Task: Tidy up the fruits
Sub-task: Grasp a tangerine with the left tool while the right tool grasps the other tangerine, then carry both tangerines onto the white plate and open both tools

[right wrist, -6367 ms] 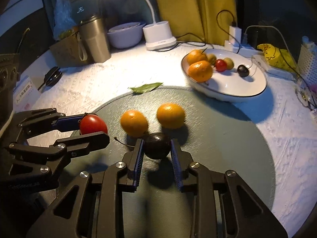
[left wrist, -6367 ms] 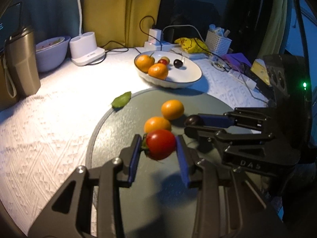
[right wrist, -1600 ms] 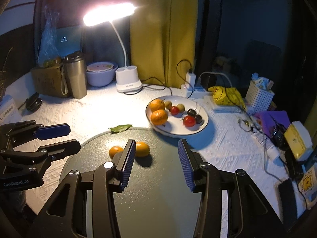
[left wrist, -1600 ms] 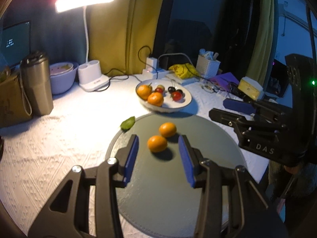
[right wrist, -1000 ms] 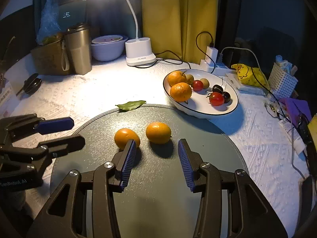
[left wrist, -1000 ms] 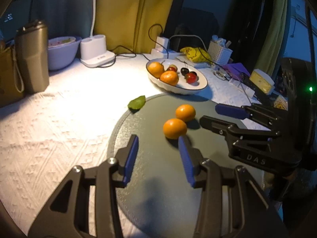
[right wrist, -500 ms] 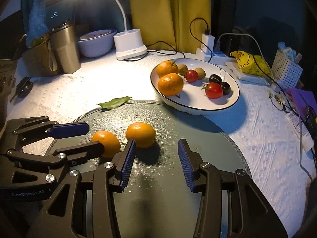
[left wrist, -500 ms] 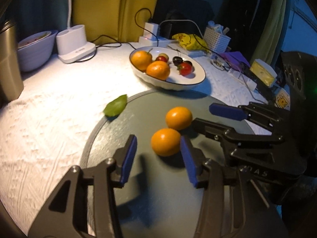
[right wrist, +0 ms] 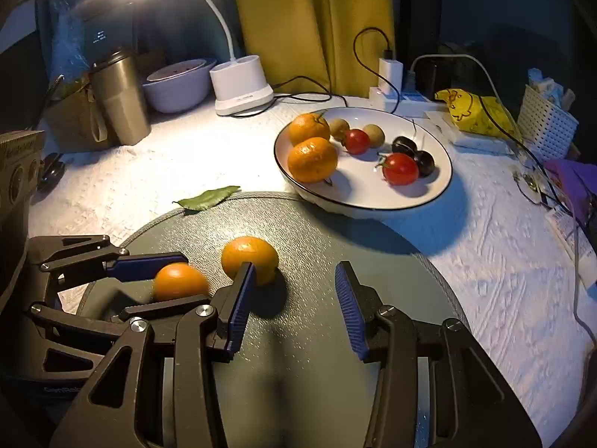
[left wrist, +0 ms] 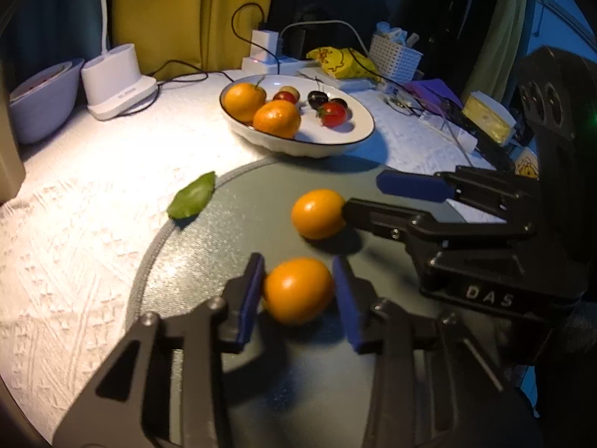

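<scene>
Two oranges lie on a round grey mat [left wrist: 224, 224]. My left gripper [left wrist: 296, 287] is closing on the near orange [left wrist: 298, 289], and its blue pads sit against both sides. In the right wrist view this orange [right wrist: 181, 285] shows between the left gripper's [right wrist: 164, 283] fingers. My right gripper [right wrist: 294, 298] stands open with nothing between its pads. The far orange [right wrist: 250, 259] lies just past its left fingertip. From the left wrist view, the right gripper [left wrist: 377, 199] touches or nearly touches that orange [left wrist: 317, 212]. The white plate [right wrist: 373, 186] behind holds two oranges, tomatoes and small dark fruits.
A green leaf [right wrist: 209, 198] lies at the mat's far left edge. Behind stand a steel tumbler [right wrist: 119, 97], a pale bowl [right wrist: 175, 86] and a lamp base [right wrist: 242, 86]. Cables, a charger and a white basket [right wrist: 548, 123] crowd the back right.
My left gripper has come forward and down onto the near orange, and its jaws have narrowed around it. The right gripper has moved closer to the far orange, still equally wide.
</scene>
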